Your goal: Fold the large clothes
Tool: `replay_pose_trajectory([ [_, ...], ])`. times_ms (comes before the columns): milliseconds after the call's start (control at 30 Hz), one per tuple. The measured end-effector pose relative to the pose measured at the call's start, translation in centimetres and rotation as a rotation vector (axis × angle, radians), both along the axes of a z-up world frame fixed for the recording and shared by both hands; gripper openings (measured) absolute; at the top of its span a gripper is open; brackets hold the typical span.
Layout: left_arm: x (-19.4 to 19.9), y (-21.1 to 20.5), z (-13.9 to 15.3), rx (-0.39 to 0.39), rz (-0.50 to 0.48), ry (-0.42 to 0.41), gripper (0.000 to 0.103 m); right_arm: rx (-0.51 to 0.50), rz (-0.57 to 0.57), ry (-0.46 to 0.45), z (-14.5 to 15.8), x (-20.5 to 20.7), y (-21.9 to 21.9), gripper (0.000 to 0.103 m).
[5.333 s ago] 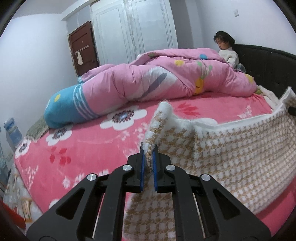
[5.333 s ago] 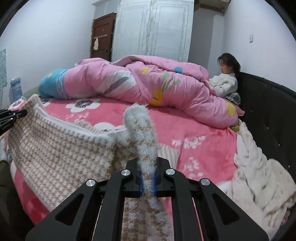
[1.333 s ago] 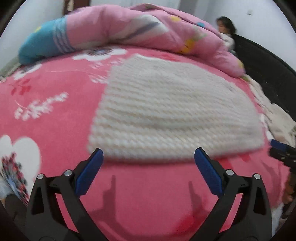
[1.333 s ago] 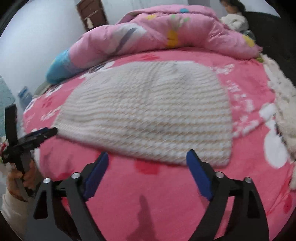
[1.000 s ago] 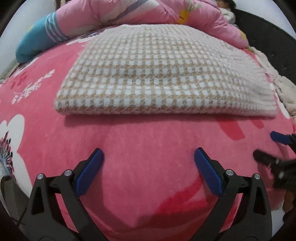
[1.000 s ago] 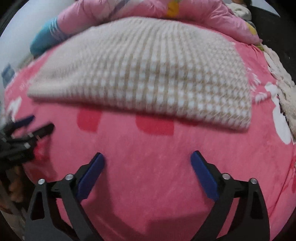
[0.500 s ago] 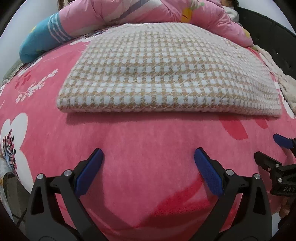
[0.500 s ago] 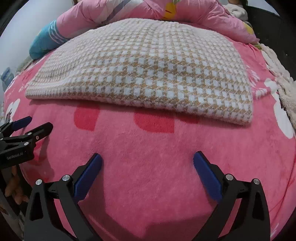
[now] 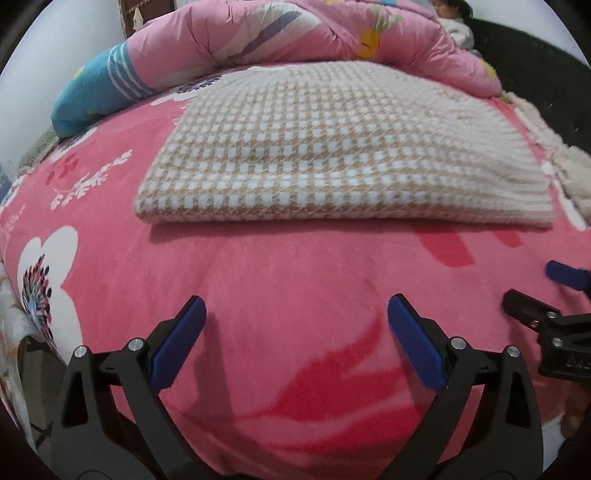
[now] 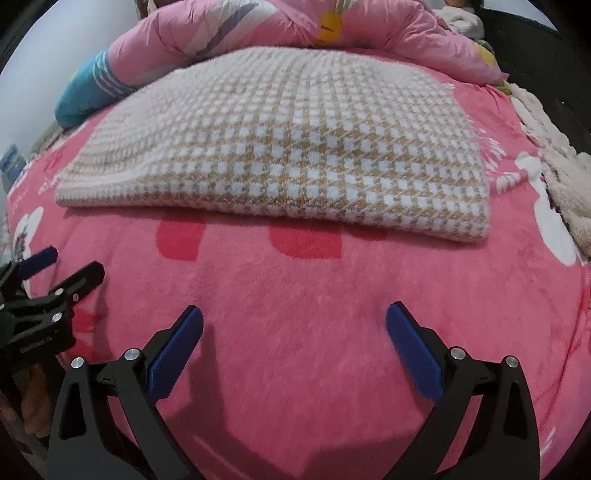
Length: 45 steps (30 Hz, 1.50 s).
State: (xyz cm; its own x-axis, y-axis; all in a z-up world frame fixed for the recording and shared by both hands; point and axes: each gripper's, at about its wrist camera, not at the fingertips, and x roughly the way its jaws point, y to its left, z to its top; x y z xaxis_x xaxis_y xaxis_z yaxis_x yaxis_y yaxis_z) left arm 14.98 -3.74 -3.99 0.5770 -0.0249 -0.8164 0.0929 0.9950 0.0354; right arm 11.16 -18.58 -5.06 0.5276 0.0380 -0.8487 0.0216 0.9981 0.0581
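Note:
A tan-and-white houndstooth knit garment lies folded flat on the pink flowered bedspread. Its near folded edge faces both grippers. My left gripper hovers open over bare bedspread, short of that edge, with nothing between its blue pads. My right gripper is also open and empty, likewise short of the edge. In the left wrist view the right gripper's fingers show at the right; in the right wrist view the left gripper's fingers show at the left.
A rolled pink and blue quilt lies behind the garment. A cream fluffy cloth rests along the right edge by a black headboard. A person sits at the far corner.
Five seconds ago both grippers were shut on the garment's raised edges; they have since let go and drawn back. In the last second both views crept slightly closer to the garment.

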Motion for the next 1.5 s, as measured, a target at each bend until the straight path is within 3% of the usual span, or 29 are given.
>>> replay_pose_trajectory([
  [533,-2.8,-1.0,3.0,-0.111,-0.002,0.001,0.096,-0.040,-0.041,-0.088,3.5,-2.7,0.0,0.097],
  [1500,-2.7,-0.6,2.9,-0.088,0.027,0.007,0.096,-0.031,-0.043,-0.052,2.8,-2.4,0.9,0.097],
])
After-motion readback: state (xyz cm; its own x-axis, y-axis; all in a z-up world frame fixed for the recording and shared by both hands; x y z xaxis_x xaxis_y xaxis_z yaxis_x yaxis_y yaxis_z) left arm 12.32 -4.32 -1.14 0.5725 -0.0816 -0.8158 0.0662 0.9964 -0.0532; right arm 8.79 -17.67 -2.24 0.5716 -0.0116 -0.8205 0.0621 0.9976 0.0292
